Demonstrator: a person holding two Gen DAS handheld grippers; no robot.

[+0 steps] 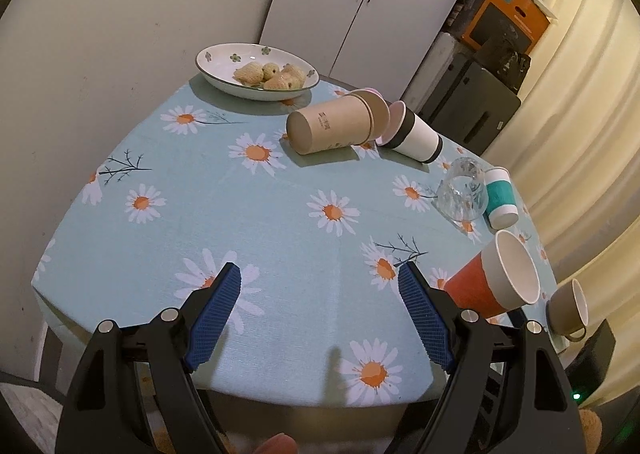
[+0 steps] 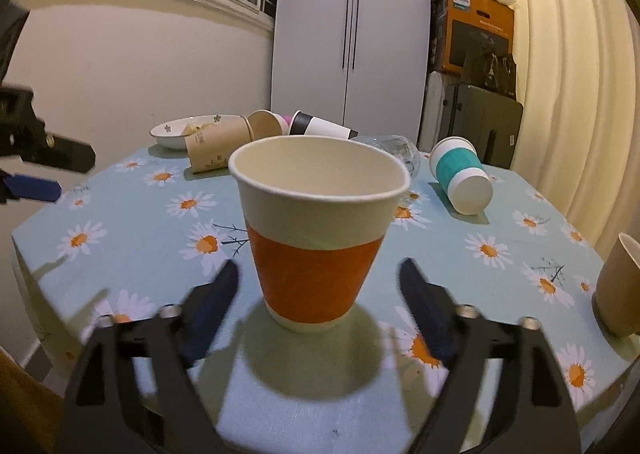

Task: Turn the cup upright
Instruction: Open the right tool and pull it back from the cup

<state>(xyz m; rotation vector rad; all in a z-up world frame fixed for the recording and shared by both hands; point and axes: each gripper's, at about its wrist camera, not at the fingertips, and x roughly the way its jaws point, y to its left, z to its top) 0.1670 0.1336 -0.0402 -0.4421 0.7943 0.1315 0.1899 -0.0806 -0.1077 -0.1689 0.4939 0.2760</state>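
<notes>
Orange cup (image 2: 319,230) standing upright on the desk (image 2: 120,250), mouth up, tapered paper wall with a matte orange band under a cream top and a thin rolled lip. Set between the right tongs (image 2: 319,274), both ribbed blue pads spread wide and clear of the cup wall on either side, nothing gripped; blurred in this view. Left tongs (image 1: 319,278) likewise spread apart and empty, hanging over a bare stretch of the pale blue daisy-print cloth near the front edge of the desk.

Seen from the left wrist view, same orange cup (image 1: 494,274) close to the right-hand edge, with a tan handled mug (image 1: 568,308) just beyond it at the very rim. Farther back along that edge, a teal-banded paper cup (image 1: 500,196) lying on its side, touching or nearly touching a clear glass (image 1: 464,190) also on its side. At the far end, a brown kraft paper cup (image 1: 332,126) lying flat, smooth cylinder with printed marks, a second brown cup and a pink-rimmed one pressed behind it, and a white cup with black bands (image 1: 416,134) tipped over just beside. Shallow glazed bowl (image 1: 256,70) with green floral spots at the far corner, holding pale lumpy fruit.

Widest open cloth through the middle and left half of the desk; right edge crowded.
</notes>
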